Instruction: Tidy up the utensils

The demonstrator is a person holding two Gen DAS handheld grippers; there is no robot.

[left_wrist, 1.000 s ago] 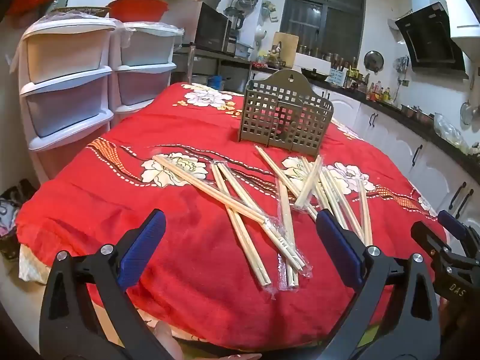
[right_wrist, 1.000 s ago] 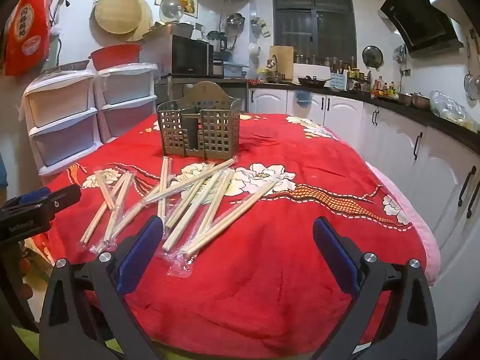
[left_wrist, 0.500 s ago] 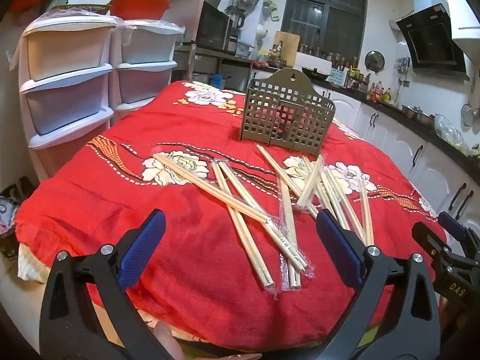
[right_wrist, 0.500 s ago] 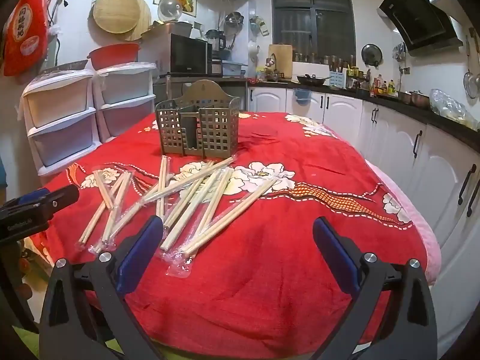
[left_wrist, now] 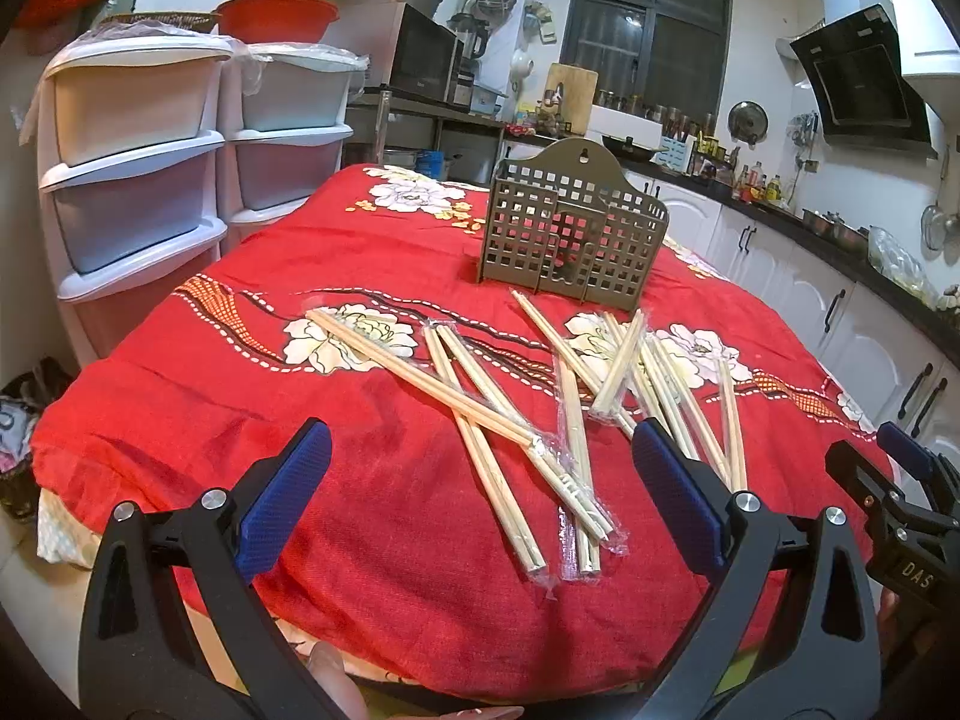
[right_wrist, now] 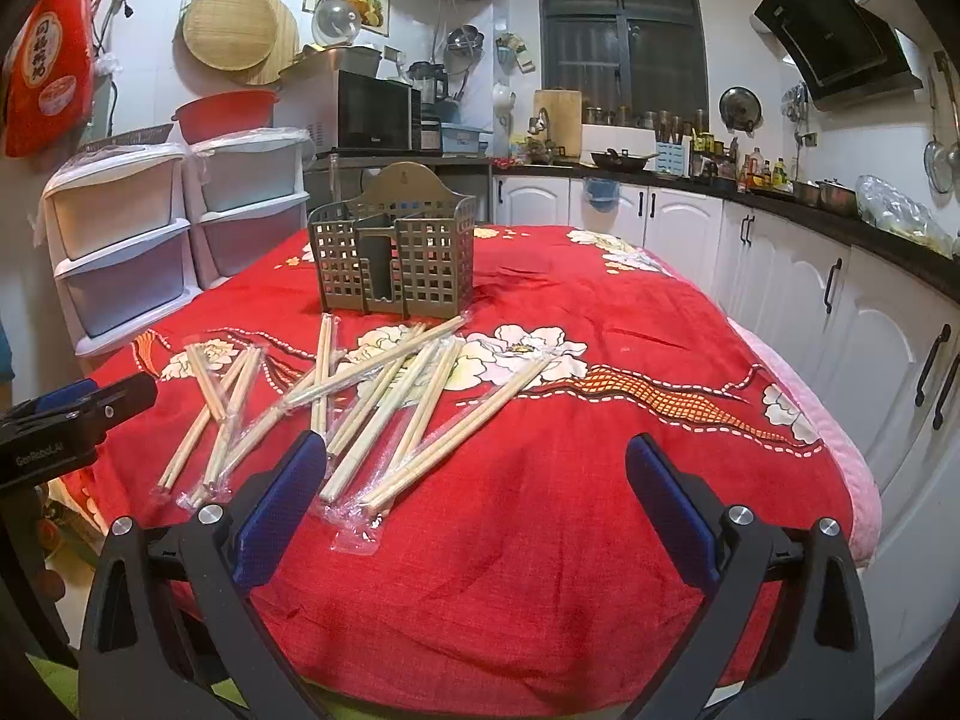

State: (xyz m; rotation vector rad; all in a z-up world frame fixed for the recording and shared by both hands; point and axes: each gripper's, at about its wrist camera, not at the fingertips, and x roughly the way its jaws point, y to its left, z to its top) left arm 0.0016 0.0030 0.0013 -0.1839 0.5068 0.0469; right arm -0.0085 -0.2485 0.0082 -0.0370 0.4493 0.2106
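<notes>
1. Your left tongs are spread wide and hold nothing; their blue ribbed pads sit on black plastic arms and hover over the near edge of the worktop.
2. Your right tongs are spread just as wide and also empty, above the near right part of the same worktop.
3. The worktop is draped in a red woven tablecloth printed with white flowers and a dashed band; the cloth rounds off and hangs over the near edge.
4. The chopsticks are pale wood, straight and slim, paired in clear crinkled plastic sleeves. They lie scattered mid-worktop, several crossing one another, between your tongs and the holder.
5. In the right wrist view the nearest wrapped pair points its sleeve end toward you, just left of the gap in your right tongs.
6. The utensil holder stands upright beyond the chopsticks, near the far middle. It is a grey-brown plastic grid basket with square holes, a raised arched back with a hanging hole, and inner dividers; it looks empty.
7. Bare red cloth lies to the right of the chopsticks and on the near left.
8. White plastic drawer units stand off the left edge; white cabinets run along the right.
</notes>
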